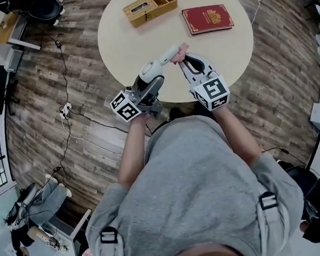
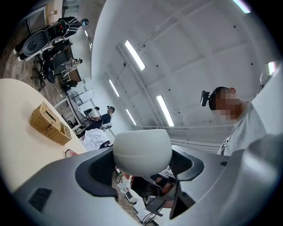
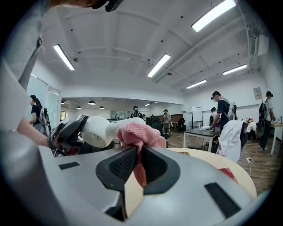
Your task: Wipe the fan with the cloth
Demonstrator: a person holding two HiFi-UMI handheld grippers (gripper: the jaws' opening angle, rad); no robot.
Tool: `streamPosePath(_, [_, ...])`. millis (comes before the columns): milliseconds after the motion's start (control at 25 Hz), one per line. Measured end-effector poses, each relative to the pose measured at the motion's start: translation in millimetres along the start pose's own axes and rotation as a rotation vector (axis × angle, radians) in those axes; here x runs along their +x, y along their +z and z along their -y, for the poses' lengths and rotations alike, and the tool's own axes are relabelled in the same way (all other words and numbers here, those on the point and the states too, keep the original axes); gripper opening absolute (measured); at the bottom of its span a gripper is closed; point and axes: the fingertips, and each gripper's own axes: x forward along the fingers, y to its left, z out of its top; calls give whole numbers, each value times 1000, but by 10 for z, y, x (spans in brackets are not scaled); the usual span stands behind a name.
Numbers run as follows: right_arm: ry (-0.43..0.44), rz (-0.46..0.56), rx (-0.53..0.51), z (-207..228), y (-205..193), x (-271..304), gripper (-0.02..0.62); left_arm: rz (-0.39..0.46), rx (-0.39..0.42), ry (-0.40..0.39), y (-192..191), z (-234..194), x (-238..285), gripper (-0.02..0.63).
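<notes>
- Fan (image 2: 142,152), white, handheld: rounded head clamped between the fingers of the left gripper (image 1: 147,84). Held above the near edge of the round worktop (image 1: 226,53).
- Cloth (image 3: 140,134), pink: pinched in the closed fingers of the right gripper (image 3: 138,164), touching the fan's handle.
- On the worktop: wicker basket (image 1: 149,7); red book (image 1: 207,18), gold cover print too small to read.
</notes>
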Motion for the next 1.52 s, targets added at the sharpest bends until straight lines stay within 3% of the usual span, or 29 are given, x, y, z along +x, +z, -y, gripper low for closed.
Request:
streamPosePath(120, [8, -3, -55, -43, 18, -3, 38, -21, -23, -17, -42, 15, 0, 382])
streamPosePath(360, [68, -49, -291, -362, -31, 22, 38, -39, -36, -27, -94, 31, -13, 382])
streamPosePath(560, [111, -80, -377, -580, -145, 25, 38, -33, -43, -22, -97, 30, -41, 382])
streamPosePath(800, [162, -81, -385, -788, -187, 18, 40, -5, -49, -13, -62, 20, -49, 382])
streamPosePath(1080, [233, -67, -310, -980, -124, 44, 40, 42, -64, -12, -17, 9, -18, 382])
streamPosePath(1520, [330, -66, -344, -1299, -176, 55, 40, 40, -83, -28, -110, -29, 83, 382])
